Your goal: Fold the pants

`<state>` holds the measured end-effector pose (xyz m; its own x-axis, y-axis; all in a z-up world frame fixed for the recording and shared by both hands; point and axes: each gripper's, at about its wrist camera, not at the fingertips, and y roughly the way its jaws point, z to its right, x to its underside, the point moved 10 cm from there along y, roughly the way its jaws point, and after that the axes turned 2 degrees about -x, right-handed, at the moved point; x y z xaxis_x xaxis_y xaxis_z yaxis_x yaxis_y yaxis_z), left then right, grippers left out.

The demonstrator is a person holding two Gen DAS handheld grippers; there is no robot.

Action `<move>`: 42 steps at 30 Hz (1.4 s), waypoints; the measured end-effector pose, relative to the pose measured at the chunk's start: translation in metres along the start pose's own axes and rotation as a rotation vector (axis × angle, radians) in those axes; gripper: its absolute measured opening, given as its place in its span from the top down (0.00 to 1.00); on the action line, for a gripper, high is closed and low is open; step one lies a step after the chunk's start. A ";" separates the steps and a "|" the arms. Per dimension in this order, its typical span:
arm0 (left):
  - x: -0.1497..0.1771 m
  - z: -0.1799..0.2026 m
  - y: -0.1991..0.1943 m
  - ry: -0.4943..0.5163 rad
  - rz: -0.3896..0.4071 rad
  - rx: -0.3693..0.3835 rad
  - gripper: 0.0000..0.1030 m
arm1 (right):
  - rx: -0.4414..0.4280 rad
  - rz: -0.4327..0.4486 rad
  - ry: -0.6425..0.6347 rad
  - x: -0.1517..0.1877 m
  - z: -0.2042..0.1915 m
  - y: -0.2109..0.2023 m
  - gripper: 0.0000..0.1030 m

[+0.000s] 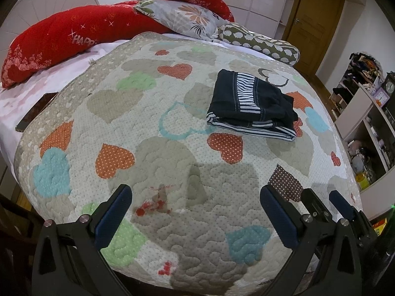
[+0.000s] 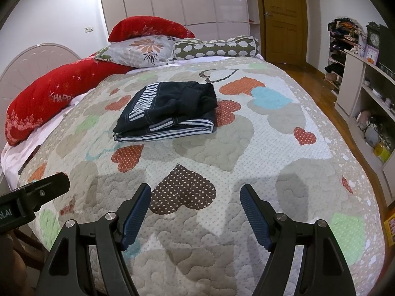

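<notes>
The pants [image 1: 251, 106] are dark navy with black-and-white striped panels. They lie folded into a compact stack on the heart-patterned quilt [image 1: 153, 113], and show in the right wrist view [image 2: 167, 109] too. My left gripper [image 1: 195, 197] is open and empty, held above the near part of the quilt, well short of the pants. My right gripper [image 2: 196, 197] is open and empty, also back from the pants. Its fingers [image 1: 342, 203] show at the right of the left wrist view.
Red cushions [image 1: 61, 42], a floral pillow [image 1: 182, 18] and a patterned bolster [image 1: 261, 43] lie at the head of the bed. A dark flat object [image 1: 34, 112] lies on the white sheet at left. Shelves [image 2: 365, 93] stand along the right wall beside wooden floor [image 2: 313, 79].
</notes>
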<state>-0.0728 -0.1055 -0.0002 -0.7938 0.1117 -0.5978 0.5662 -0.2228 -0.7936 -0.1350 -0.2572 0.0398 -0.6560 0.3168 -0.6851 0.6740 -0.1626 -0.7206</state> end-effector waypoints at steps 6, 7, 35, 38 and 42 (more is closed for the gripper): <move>0.001 0.000 0.000 0.001 -0.004 0.000 0.00 | 0.003 0.000 -0.002 0.000 0.000 0.001 0.23; 0.001 0.000 0.001 0.000 -0.005 0.000 0.00 | 0.002 0.000 -0.002 0.000 0.000 0.001 0.23; 0.002 -0.004 0.005 0.015 0.032 -0.042 0.00 | -0.025 0.017 -0.013 0.006 -0.002 0.005 0.23; 0.000 -0.003 0.003 0.032 0.064 -0.060 0.00 | -0.028 0.048 -0.019 0.003 -0.002 0.003 0.23; -0.001 -0.001 0.007 0.042 0.064 -0.052 0.00 | -0.010 0.067 -0.029 0.000 0.000 0.003 0.22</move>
<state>-0.0679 -0.1063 -0.0050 -0.7462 0.1392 -0.6510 0.6273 -0.1804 -0.7576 -0.1329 -0.2577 0.0373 -0.6191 0.2781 -0.7344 0.7197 -0.1732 -0.6723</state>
